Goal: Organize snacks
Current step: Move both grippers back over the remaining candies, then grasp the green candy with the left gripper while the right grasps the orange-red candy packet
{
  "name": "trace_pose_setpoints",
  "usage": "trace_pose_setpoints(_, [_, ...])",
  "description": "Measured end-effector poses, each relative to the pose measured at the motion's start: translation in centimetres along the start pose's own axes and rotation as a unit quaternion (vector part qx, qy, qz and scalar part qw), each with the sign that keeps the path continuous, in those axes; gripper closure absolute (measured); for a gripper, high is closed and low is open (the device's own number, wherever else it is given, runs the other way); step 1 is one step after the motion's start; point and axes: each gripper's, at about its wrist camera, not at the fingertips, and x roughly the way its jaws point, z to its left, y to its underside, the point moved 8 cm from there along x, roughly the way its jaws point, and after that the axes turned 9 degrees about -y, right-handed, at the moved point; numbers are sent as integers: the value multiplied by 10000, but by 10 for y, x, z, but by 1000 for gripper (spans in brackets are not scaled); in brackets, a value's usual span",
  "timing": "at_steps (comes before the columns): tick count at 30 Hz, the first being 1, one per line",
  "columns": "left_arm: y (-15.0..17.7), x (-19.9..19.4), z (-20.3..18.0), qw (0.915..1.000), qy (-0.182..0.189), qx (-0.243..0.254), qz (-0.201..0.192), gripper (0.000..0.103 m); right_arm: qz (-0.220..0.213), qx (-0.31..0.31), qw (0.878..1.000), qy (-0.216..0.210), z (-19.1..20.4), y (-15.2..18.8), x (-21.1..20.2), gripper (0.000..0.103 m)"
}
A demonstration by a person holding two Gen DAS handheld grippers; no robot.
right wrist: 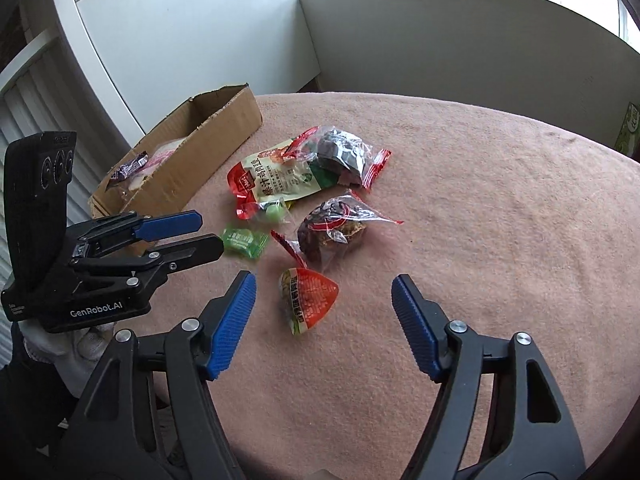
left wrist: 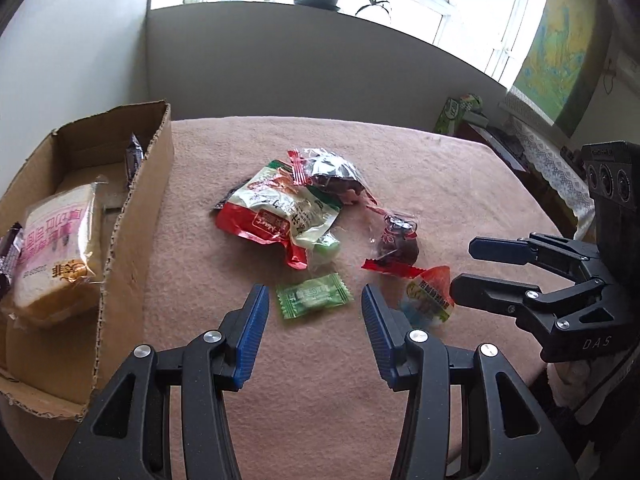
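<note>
Snack packets [right wrist: 280, 178] clustered on cloth; bread [left wrist: 56, 256] in box [left wrist: 136, 216].

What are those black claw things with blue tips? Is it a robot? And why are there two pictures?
No robot: a person holds a grabber tool in each hand, with a small camera on each. One picture looks along the left gripper, the other along the right gripper. In each you also see the other tool from the side. Both are open and hold nothing. On the pink tablecloth lie snacks: a green candy, an orange cone-shaped packet, dark cakes in clear wrappers and a red and white bag. The cardboard box at the left already holds wrapped bread.
</note>
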Motion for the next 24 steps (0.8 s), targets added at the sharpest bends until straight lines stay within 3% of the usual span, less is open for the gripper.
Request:
trace_pose_setpoints(5, [6,13,-3,9997,-60,123,216,56,230,25,9997,-5,-1,8,16,47])
trace_pose_setpoints(20, [1,27,-3,9973,-526,452,236,56,277,-215,9992,200,0,11,25,52])
trace_pose_setpoints(22, [2,26,-3,9970,-567,493,208,56,282,-208,9992,195,1,10,26,56])
trace_pose_setpoints(24, [1,28,-8,9968,-579,521,186,59,294,-220,9992,185,2,10,26,67])
